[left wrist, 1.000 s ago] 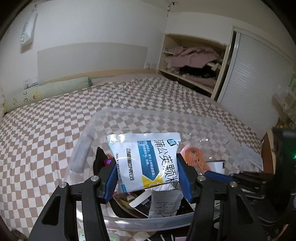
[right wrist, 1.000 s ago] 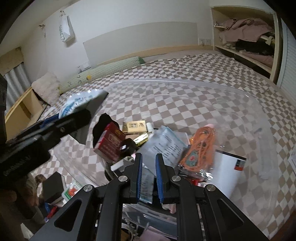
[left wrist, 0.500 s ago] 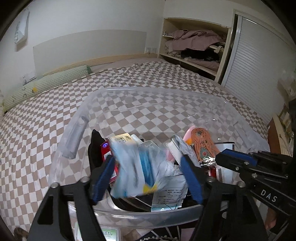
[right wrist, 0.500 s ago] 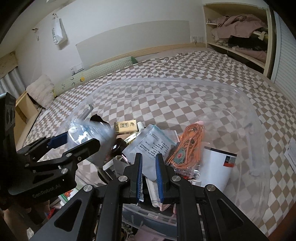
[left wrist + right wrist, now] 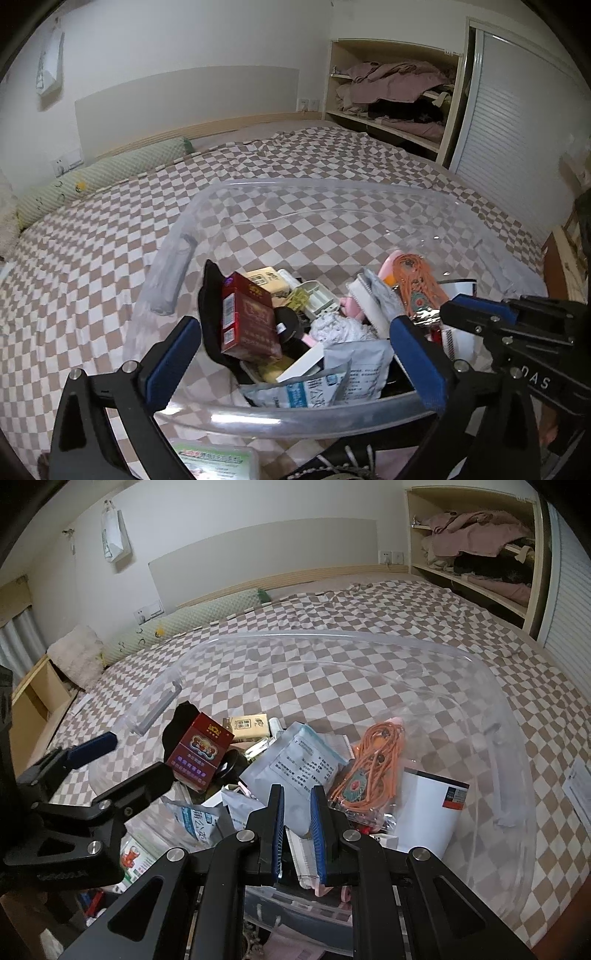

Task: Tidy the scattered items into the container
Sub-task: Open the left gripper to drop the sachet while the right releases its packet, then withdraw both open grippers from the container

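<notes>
A clear plastic bin (image 5: 314,419) stands on the checkered bed, holding several items: a red box (image 5: 247,321), an orange cord (image 5: 417,280), and pouches. The white-and-blue medicine pouch (image 5: 301,391) lies inside against the near wall; it also shows in the right wrist view (image 5: 197,821). My left gripper (image 5: 295,362) is open and empty just above the bin's near rim. My right gripper (image 5: 297,825) has its jaws close together with a narrow gap, empty, over the bin's near edge (image 5: 291,897), above a grey pouch (image 5: 295,764).
A white box (image 5: 430,812) and a tan packet (image 5: 247,725) also lie in the bin. A green-labelled packet (image 5: 214,459) sits below the bin's front. The bed (image 5: 92,258) spreads around, with a green bolster (image 5: 99,181) at its head and a wardrobe (image 5: 399,92) to the right.
My left gripper opened and let the white-and-blue pouch fall; it now lies in the bin by the near wall. The right gripper stayed narrowly closed and barely moved.
</notes>
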The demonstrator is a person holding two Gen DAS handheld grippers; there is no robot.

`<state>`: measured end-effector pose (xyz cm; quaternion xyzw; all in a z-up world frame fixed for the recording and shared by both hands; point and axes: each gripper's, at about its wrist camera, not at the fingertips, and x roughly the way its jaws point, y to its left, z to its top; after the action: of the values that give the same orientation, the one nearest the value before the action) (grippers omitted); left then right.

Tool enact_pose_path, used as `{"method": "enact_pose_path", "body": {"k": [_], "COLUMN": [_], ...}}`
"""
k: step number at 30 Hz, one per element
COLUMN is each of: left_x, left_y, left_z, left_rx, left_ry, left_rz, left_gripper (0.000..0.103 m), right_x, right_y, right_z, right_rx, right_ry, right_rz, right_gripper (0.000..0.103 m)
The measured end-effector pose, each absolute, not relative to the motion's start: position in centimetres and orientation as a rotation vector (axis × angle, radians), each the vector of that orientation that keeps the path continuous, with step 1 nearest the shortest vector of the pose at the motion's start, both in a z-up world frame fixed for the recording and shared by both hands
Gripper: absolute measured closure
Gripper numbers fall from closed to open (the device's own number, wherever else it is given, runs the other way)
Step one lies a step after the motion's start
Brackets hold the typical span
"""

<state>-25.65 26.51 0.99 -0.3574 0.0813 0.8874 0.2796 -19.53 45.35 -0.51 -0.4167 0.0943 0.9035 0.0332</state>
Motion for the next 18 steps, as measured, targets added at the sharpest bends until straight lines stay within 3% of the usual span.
{"method": "enact_pose_path", "body": {"k": [6, 7, 8, 10, 18], "left_x": [-25.4, -25.3, -25.2, -24.9, -23.6], "left_y": [25.8, 25.6, 25.5, 25.1, 23.1], "left_z": [1.5, 1.7, 1.8, 2.2, 3.7], "left_rx": [-0.970, -0.970, -0.970, -0.964, -0.974], "left_ry": [0.205, 0.197, 0.192, 0.188, 0.228], "left_rz": [2.392, 2.392, 2.395, 2.402, 2.470], "left_gripper": [0.000, 0.000, 0.000, 0.000, 0.000], "right_x": [-19.4, -19.3, -19.2, -18.7, -17.9], "right_y": [45.0, 44.8, 44.7, 44.3, 43.0], "right_z": [-0.5, -0.4, -0.3, 0.2, 2.0], "right_rx": [-1.284, -1.276, -1.264, -1.212, -1.119], "right_ry": [0.220, 0.204, 0.188, 0.136, 0.015], "right_rz": [2.763, 2.759, 2.754, 2.746, 2.750], "right_gripper": [0.086, 0.068, 0.032, 0.009, 0.003]}}
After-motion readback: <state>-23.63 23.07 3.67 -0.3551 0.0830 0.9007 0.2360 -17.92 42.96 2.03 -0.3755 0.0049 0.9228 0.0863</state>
